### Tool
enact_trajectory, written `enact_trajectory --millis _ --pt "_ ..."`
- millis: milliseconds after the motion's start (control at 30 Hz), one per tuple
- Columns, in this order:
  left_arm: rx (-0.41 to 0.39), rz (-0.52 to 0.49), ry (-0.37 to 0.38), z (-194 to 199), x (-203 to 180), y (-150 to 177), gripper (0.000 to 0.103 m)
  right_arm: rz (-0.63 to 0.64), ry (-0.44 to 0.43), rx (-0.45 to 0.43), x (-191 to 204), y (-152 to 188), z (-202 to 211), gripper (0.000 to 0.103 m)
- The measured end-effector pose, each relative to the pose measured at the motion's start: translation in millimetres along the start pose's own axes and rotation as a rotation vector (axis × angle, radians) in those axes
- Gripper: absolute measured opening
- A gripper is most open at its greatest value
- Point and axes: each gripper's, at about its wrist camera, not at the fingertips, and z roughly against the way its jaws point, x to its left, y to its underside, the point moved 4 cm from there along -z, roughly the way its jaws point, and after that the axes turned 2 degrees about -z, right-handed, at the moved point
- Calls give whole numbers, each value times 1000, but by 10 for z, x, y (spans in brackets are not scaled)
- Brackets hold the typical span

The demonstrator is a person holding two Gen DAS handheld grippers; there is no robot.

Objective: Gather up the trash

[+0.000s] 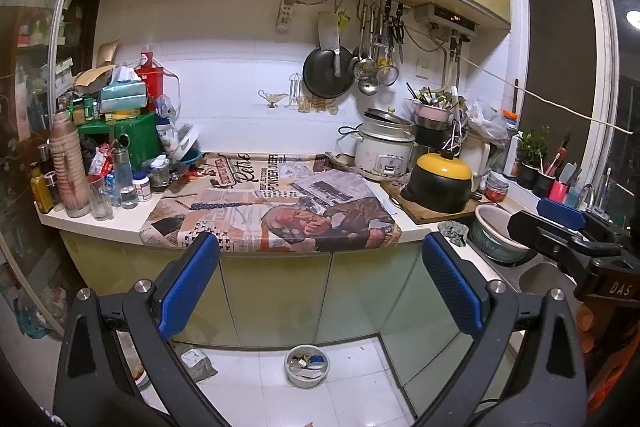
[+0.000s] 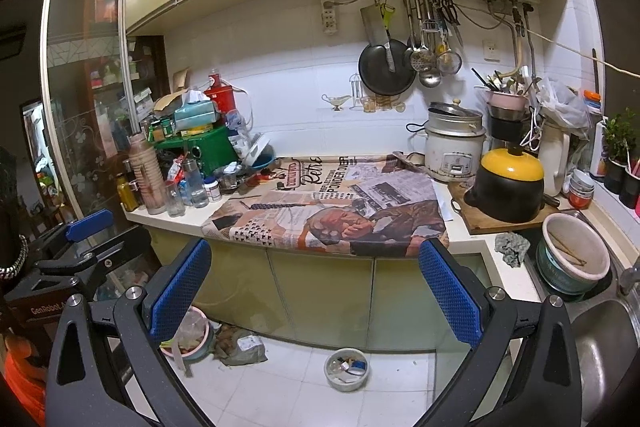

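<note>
i'm holding both hand-held grippers, left (image 1: 320,283) and right (image 2: 316,287), wide open and empty; reaching over the crowded counter (image 1: 120,223) is risking toppling the glasses (image 1: 100,199).

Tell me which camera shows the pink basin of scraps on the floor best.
The right wrist view: the pink basin shows left of the cabinet base, partly behind a blue pad. In the left wrist view only a sliver of its rim shows.

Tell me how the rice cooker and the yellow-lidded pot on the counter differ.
The rice cooker has a pale, worn body; the yellow-lidded pot has a black body. The cooker's metal lid sits tilted, while the pot's yellow lid sits level. The cooker stands back by the wall tiles; the pot rests on a wooden board nearer the counter edge. Both are round, lidded cooking vessels beside the patterned cloth.
</note>
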Motion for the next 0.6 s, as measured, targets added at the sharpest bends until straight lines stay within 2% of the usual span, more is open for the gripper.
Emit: enact_trajectory --millis 367,600 --pt "9 20 -5 -90 10 -3 102 -5 0 5 -15 -6 -29 103" --pt "14 23 -23 -310 30 -66 102 -9 -4 21 -75 -90 -255 103"
